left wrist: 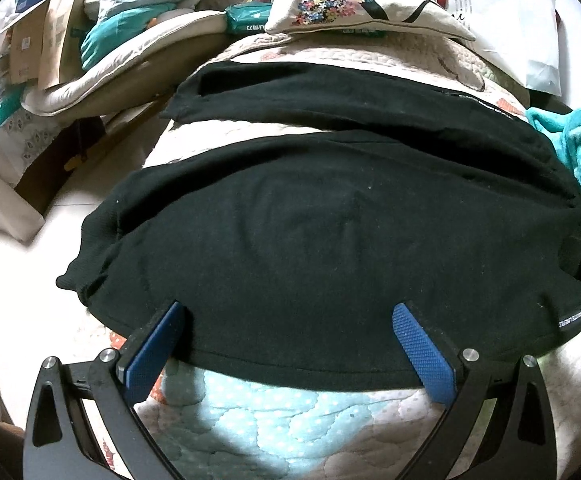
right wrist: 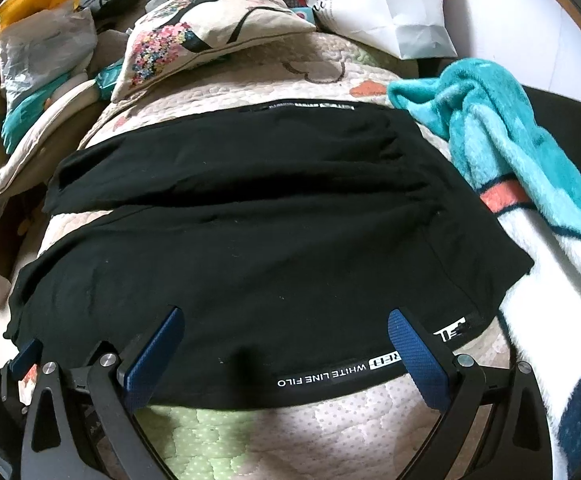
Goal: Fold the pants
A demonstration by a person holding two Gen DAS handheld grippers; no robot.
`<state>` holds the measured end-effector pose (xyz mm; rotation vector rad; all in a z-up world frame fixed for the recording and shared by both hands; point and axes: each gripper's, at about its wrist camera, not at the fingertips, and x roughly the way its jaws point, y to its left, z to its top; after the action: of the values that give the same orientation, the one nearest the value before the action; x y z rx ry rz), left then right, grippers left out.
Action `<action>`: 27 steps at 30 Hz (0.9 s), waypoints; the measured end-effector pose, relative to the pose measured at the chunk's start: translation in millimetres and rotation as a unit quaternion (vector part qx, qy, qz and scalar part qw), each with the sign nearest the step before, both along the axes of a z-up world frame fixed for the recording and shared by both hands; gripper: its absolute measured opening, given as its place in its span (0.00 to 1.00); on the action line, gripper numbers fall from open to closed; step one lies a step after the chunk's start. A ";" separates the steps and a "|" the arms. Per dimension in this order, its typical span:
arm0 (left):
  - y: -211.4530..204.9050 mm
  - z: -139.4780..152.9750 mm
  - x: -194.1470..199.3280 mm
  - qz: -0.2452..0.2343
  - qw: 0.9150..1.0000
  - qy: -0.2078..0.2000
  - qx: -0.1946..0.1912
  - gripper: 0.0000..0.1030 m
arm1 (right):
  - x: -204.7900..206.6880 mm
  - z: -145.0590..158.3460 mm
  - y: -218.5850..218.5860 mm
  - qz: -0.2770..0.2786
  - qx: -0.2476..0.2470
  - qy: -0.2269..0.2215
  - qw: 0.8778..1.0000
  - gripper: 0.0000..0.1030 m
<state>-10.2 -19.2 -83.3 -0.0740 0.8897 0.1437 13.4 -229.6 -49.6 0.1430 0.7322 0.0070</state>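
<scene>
Black pants (left wrist: 310,232) lie spread flat across a quilted bed cover (left wrist: 290,420), legs running to the left, the waistband with white lettering at the right (right wrist: 330,374). My left gripper (left wrist: 290,316) is open, its blue fingertips over the near edge of the near leg. My right gripper (right wrist: 286,320) is open over the near edge by the waistband. The far leg (right wrist: 210,168) lies apart from the near one, with a strip of quilt between. The left gripper's tip shows at the lower left of the right wrist view (right wrist: 26,356).
A teal and white fleece blanket (right wrist: 530,168) lies bunched at the right, touching the pants. A floral cushion (right wrist: 194,36) and a white paper bag (right wrist: 390,4) sit at the far side. Boxes, bags and bedding (left wrist: 70,40) crowd the far left beyond the bed's edge.
</scene>
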 end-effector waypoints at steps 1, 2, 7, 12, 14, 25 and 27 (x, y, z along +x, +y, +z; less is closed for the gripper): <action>-0.6 -0.1 -0.1 0.000 1.000 0.000 0.000 1.00 | 0.5 -1.0 0.3 0.000 0.002 0.002 1.000 1.00; -1.1 -0.3 -0.1 0.000 1.000 0.000 -0.001 1.00 | 1.1 -2.1 0.0 0.000 0.006 0.006 1.000 1.00; -2.4 -0.4 0.1 0.000 1.000 0.000 0.000 1.00 | 1.2 -2.6 0.6 0.000 0.006 0.005 1.000 1.00; -2.3 -0.2 -0.1 0.000 1.000 0.000 0.001 1.00 | 5.3 -5.0 -2.7 -0.002 0.017 0.012 1.000 1.00; -2.7 -0.1 0.1 0.000 1.000 0.000 0.002 1.00 | 8.4 -7.0 -5.1 -0.006 0.025 0.018 1.000 1.00; -8.6 0.9 3.4 0.000 1.000 0.000 0.012 1.00 | 15.2 -16.8 -7.5 -0.003 0.047 0.044 0.998 1.00; -9.6 1.3 4.0 0.001 1.000 -0.001 0.012 1.00 | 14.9 -17.3 -5.6 0.001 0.048 0.046 0.998 1.00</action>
<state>-6.2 -28.7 -82.0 -0.0517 0.8861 0.1556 28.2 -235.2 -66.9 0.2352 0.8242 0.0385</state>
